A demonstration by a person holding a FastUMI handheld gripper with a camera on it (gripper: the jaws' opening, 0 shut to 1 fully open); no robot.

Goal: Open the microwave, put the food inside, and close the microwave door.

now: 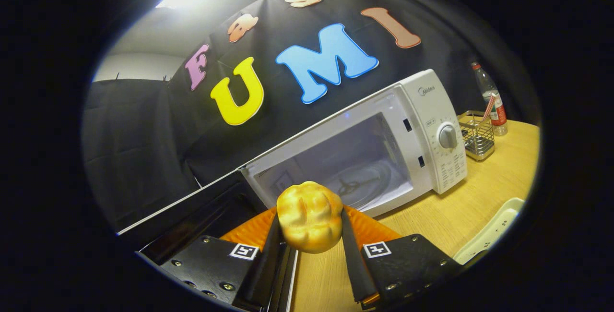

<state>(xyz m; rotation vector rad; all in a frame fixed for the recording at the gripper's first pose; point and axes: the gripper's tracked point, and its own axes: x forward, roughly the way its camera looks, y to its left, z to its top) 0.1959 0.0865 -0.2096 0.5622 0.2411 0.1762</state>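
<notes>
The microwave's door [192, 206] hung wide open at the left, dark and swung outward. Next came the tool [311, 228], clenched on a golden bread roll [309, 216], both fingers pressing its sides, above an orange plate [369, 228]. Just beyond them the white microwave [431, 125] stood on the wooden table [479, 197], its cavity bare. Further right were a wire basket [476, 134] and a bottle [489, 96].

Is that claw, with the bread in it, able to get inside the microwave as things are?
Probably yes: the microwave door hangs open, and the claw, shut on the bread, faces the bare cavity just ahead.
</notes>
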